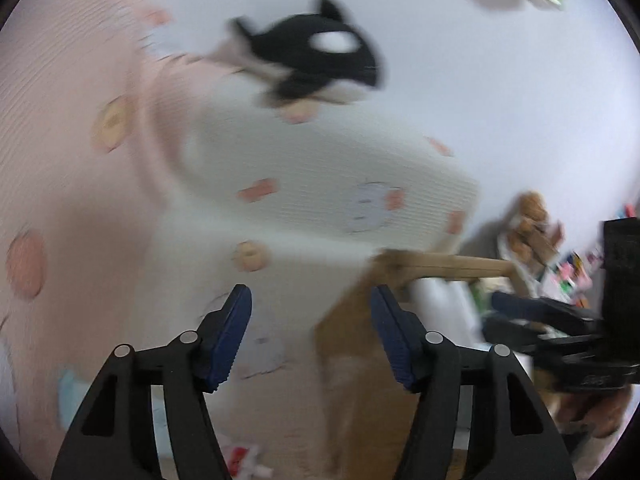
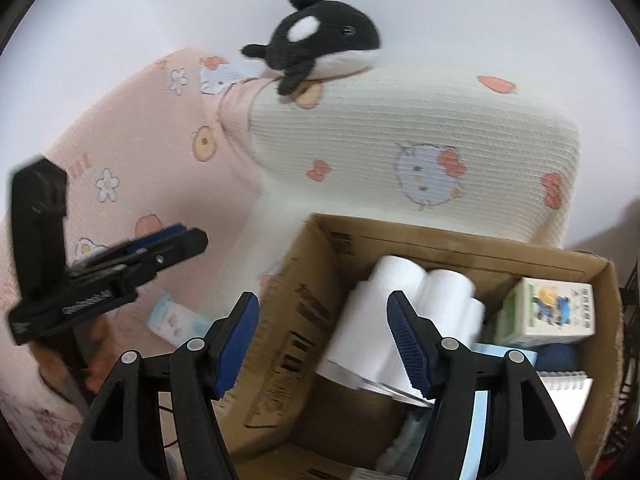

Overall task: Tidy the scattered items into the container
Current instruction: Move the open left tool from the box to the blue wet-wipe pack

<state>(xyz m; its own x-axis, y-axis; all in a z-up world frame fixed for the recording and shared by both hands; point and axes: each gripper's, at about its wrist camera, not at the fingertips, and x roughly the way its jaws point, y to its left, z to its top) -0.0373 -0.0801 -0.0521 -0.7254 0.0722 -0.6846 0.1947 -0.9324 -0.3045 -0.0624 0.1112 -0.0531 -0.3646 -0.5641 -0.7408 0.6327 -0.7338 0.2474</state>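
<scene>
Both grippers empty, jaws spread: left gripper (image 1: 310, 340), right gripper (image 2: 322, 344). Next up by the look of it, orca plush (image 1: 320, 56) perched on the cream pillow (image 2: 420, 140), up and ahead, lying crosswise, nose right. Left nearer; cardboard box (image 2: 320, 248) just below right.

A cream ribbed pillow (image 2: 420, 152) printed with cartoon cats and red bows lies in the middle. A pink blanket (image 2: 132, 152) with flowers bunches against the pillow's left side, and a white wall (image 2: 480, 8) rises behind the pillow.
</scene>
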